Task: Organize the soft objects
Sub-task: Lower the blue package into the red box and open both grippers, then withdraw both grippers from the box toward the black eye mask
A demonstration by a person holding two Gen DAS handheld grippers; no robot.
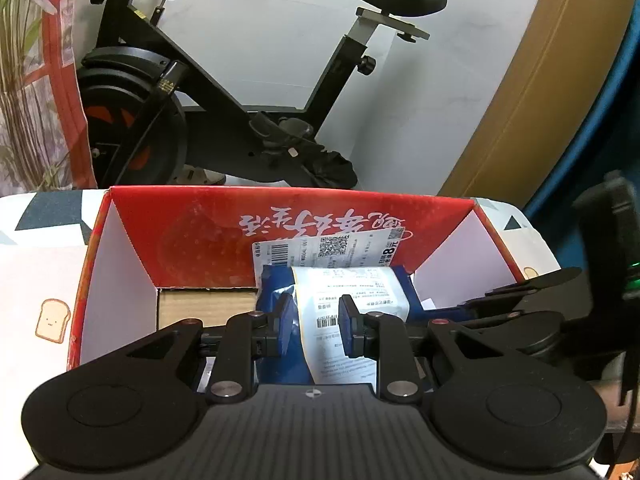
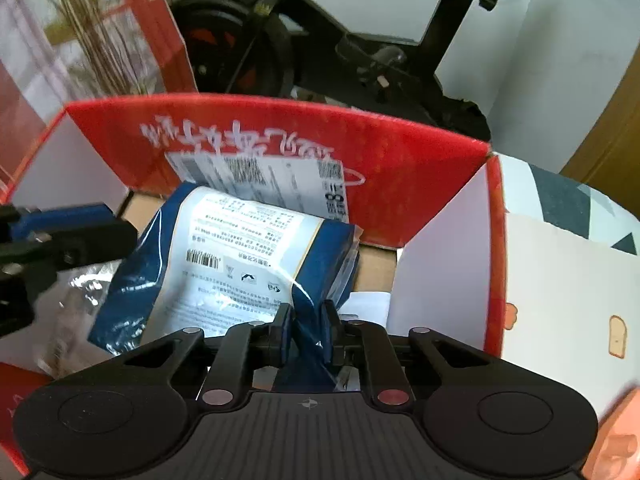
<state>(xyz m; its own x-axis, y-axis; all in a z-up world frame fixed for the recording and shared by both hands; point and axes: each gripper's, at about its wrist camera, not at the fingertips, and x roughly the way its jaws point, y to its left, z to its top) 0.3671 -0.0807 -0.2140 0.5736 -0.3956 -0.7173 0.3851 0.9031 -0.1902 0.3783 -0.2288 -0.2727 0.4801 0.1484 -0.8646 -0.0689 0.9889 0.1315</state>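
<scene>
The blue-and-white plastic packet (image 2: 224, 252) is seen lying tilted inside the red cardboard box (image 2: 400, 168), its far end leaning towards the box's printed far wall, where a flat white labelled pack (image 2: 280, 176) is propped behind it; bare brown cardboard floor (image 1: 208, 308) is left beside it, on the left of the box in the left wrist view.

The left tongs (image 1: 314, 326) are clenched on the packet across its white printed panel; the right tongs (image 2: 306, 330) are clamped on a pinched fold of blue film at the packet's near edge, the jaws almost together with only film between them.

The packet is judged to be light, soft and pliable; its glossy, crinkled film is likely to be slippery, and a hold on a thin fold alone may slide off or stretch the wrapper. A firmer hold is expected across the filled body, where the contents give the pads something to bear on; a sealed edge would serve only for steering. With both ends held, sagging in the middle should be limited; hard squeezing is best avoided, as the contents cannot be made out.
</scene>
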